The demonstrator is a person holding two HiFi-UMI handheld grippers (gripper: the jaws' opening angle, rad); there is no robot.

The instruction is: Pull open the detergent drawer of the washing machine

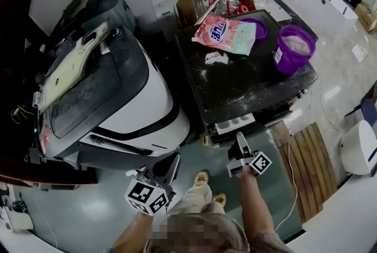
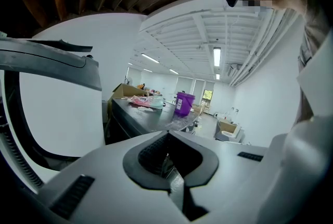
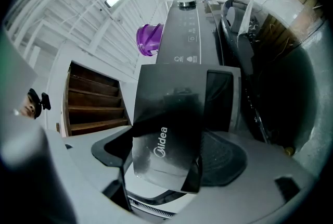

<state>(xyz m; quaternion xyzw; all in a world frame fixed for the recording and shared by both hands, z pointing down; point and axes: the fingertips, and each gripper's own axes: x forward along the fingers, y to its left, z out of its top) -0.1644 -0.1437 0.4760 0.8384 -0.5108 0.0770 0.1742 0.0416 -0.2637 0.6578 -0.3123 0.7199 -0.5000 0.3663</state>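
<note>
Looking down at a dark washing machine (image 1: 247, 90) with a purple bucket (image 1: 293, 47), a pink and green detergent bag (image 1: 225, 34) and some spilled white powder (image 1: 215, 58) on its top. Standing right in front of it.

Pinching the detergent drawer (image 1: 235, 123) with the right tool (image 1: 240, 141). Spread wide, yet squeezing the black front plate (image 3: 169, 129) from both sides, with "Midea" printed on it, as seen in the right gripper view. Already out a little way from the front of the machine, up at its top edge, with white cups showing in the head view. Not all the way out yet, by the look of it.

Holding the left tool (image 1: 169, 165) low and off to the left, well apart from the drawer. Pressed together, with nothing in it.

Most important for the next pull: lies straight ahead of the right tool, with its long side running from the machine toward the person's shoes (image 1: 202, 177). Probably needs a straight pull back along that line, not sideways. Much nearer to the right hand than to the left, so best done by the right. Could jam if tugged crooked, and could slip off the smooth plate if squeezed too loosely.
</note>
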